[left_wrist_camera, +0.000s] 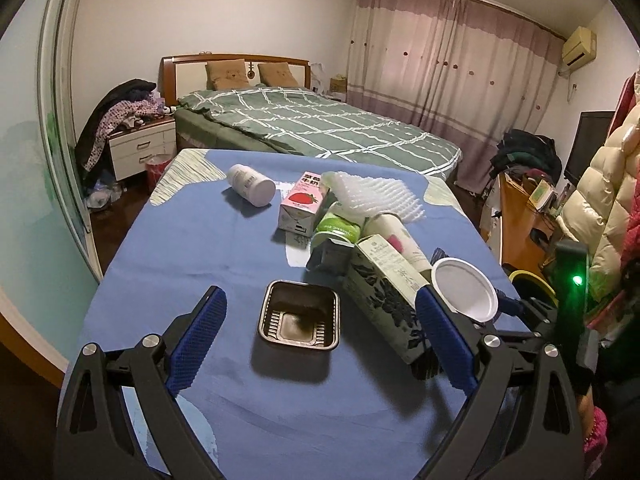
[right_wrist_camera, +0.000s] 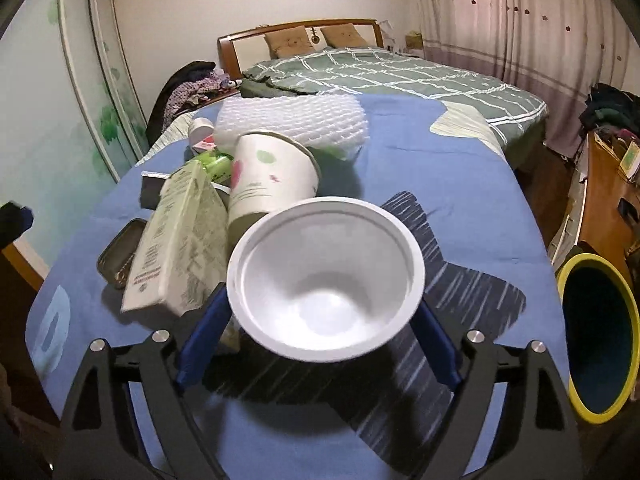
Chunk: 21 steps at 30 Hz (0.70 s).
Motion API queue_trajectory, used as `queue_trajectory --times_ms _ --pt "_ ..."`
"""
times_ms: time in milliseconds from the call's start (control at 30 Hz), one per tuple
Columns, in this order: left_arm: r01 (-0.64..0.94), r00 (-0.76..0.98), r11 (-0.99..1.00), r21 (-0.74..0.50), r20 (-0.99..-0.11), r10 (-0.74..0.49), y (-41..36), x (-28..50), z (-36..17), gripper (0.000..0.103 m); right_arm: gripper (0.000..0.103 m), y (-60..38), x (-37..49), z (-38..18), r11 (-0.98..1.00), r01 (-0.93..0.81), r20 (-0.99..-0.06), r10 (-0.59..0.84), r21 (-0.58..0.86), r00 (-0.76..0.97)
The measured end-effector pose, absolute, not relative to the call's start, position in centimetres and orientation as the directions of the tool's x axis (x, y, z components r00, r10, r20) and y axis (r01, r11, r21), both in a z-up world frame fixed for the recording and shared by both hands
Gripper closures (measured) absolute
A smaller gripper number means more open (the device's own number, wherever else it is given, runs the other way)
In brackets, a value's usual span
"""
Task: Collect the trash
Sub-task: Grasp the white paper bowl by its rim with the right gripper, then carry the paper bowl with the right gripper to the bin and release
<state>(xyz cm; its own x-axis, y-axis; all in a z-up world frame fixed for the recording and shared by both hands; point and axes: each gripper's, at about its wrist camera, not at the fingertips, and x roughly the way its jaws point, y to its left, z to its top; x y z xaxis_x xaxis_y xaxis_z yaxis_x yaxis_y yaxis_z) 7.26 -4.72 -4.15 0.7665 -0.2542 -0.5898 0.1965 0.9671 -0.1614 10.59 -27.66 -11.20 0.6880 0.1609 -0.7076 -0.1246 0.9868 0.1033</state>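
Trash lies on a blue-clothed table (left_wrist_camera: 168, 264). My right gripper (right_wrist_camera: 320, 320) is shut on a white plastic bowl (right_wrist_camera: 326, 280), held tilted above the cloth; the bowl also shows in the left wrist view (left_wrist_camera: 464, 288). My left gripper (left_wrist_camera: 320, 320) is open and empty, its fingers either side of a black plastic tray (left_wrist_camera: 299, 314). A patterned carton (left_wrist_camera: 384, 296) lies beside the tray, with a paper cup (left_wrist_camera: 396, 240), a green cup (left_wrist_camera: 338, 230), a strawberry milk carton (left_wrist_camera: 302, 204), a white bottle (left_wrist_camera: 251, 185) and white foam netting (left_wrist_camera: 376, 196) behind.
A yellow-rimmed bin (right_wrist_camera: 600, 340) stands right of the table, open towards me. A bed (left_wrist_camera: 320, 124) lies beyond the table's far edge. A wooden desk with clutter (left_wrist_camera: 524, 208) and hanging coats (left_wrist_camera: 600, 184) are at the right. A nightstand (left_wrist_camera: 140, 148) is at the left.
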Motion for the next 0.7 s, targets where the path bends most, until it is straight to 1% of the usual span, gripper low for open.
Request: queue_trajectory --times_ms 100,167,533,700 --pt "0.204 0.760 0.966 -0.161 -0.596 -0.260 -5.0 7.2 -4.4 0.009 0.021 -27.5 11.2 -11.7 0.987 -0.105 -0.714 0.159 0.120 0.682" --pt "0.207 0.756 0.965 -0.162 -0.600 -0.263 -5.2 7.2 -4.6 0.009 0.026 -27.8 11.1 -11.8 0.987 -0.094 -0.708 0.157 0.128 0.688" --pt "0.230 0.736 0.959 -0.168 -0.615 -0.284 -6.3 7.6 -5.6 0.009 0.027 -30.5 9.1 -10.7 0.981 -0.056 -0.666 0.166 0.183 0.727" --pt "0.259 0.726 0.953 -0.155 -0.620 -0.298 -7.7 7.6 -5.7 0.009 0.026 -33.1 8.0 -10.0 0.986 0.017 -0.651 0.098 0.168 0.753"
